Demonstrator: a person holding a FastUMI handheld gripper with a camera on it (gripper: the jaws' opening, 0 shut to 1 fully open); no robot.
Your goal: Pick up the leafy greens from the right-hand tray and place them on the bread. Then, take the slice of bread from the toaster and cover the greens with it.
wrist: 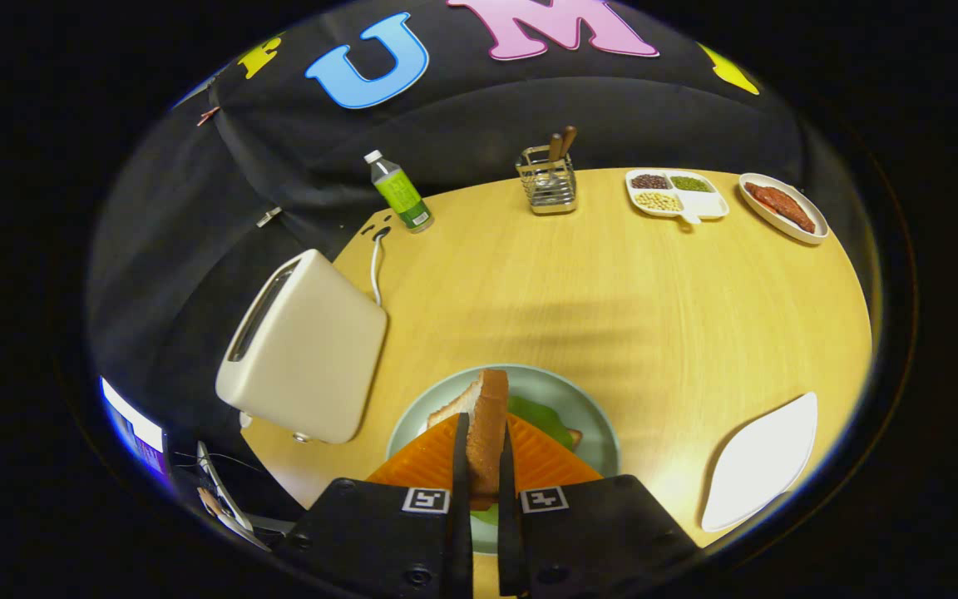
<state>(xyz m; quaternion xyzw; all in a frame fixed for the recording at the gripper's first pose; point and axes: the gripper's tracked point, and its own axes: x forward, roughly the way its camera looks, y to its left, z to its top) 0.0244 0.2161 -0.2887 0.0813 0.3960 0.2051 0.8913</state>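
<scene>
2 fingers (484,466) clamp the bread (487,424) edge-on above greens (541,418) on the plate (591,416); lay it flat, centred, before opening.

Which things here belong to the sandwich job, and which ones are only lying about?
Job: bread slice held edge-up between the shut gripper fingers, greens, plate, toaster, white tray.

Lying about: bottle, wire basket, divided dish, meat dish.
</scene>
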